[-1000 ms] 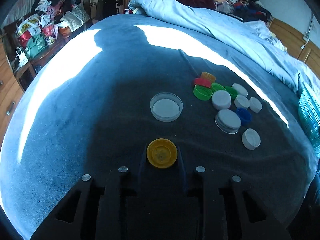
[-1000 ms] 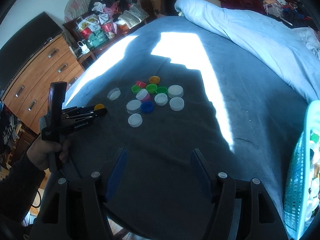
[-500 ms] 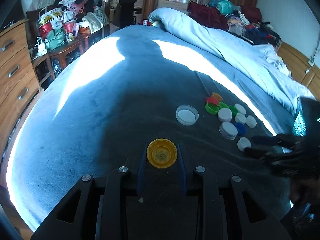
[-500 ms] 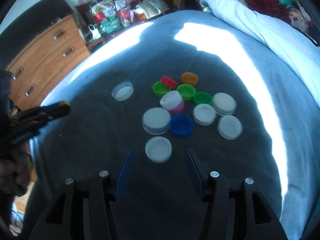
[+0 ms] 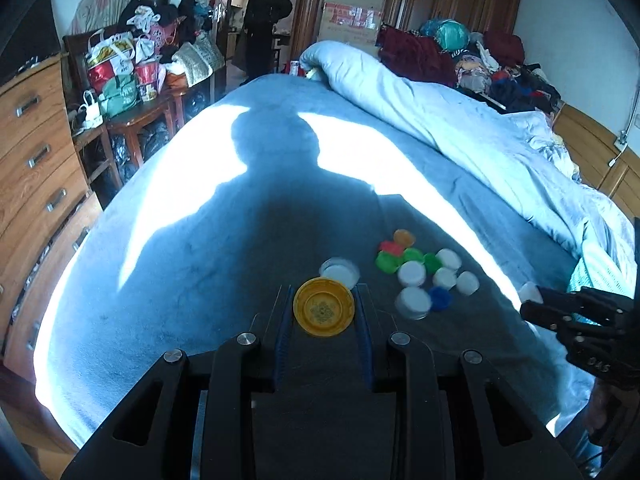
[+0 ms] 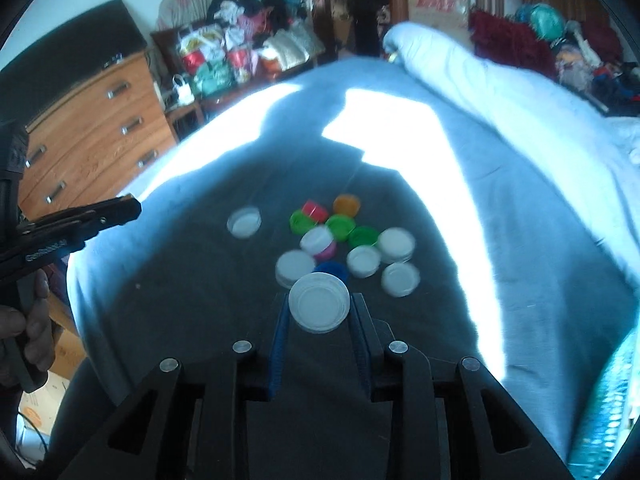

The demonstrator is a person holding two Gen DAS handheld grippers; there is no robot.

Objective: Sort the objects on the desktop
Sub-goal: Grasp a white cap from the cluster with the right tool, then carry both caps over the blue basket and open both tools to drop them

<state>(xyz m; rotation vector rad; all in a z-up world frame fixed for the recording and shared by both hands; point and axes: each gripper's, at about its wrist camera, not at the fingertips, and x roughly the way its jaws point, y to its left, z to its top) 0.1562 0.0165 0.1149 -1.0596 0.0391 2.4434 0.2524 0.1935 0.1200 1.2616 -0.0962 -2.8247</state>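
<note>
The left tongs (image 5: 323, 312) are clamped on a yellow cap (image 5: 324, 306), a shallow round lid turned open side up so its raised rim and a faint embossed pattern on its inner floor show; it sits pinched between the two blue-lined fingers (image 5: 282, 332), lifted above the bed (image 5: 192, 264). The right tongs (image 6: 318, 312) are closed on a white cap (image 6: 319, 302), wide and low, with concentric ridges on its pale face and a slightly translucent edge (it looks a touch larger than most of its neighbours). Just beyond it on the grey-blue bedspread lies the rest of the cluster (image 6: 344, 240): a blue cap (image 6: 333, 269) right behind the held one, several more white caps touching or nearly touching, a pink cap (image 6: 327, 251) under a white one, three green caps (image 6: 341, 225), a red cap (image 6: 314, 209) and an orange cap (image 6: 346, 204) at the far edge. A clear-rimmed white lid (image 6: 244, 221) rests apart, to the left of the group. Most of the caps sit in the holder's shadow, with bright sun on either side. A rolled pale duvet (image 5: 440, 120) runs along the right of the bed, and a wooden dresser (image 6: 92, 128) stands at its left.
</note>
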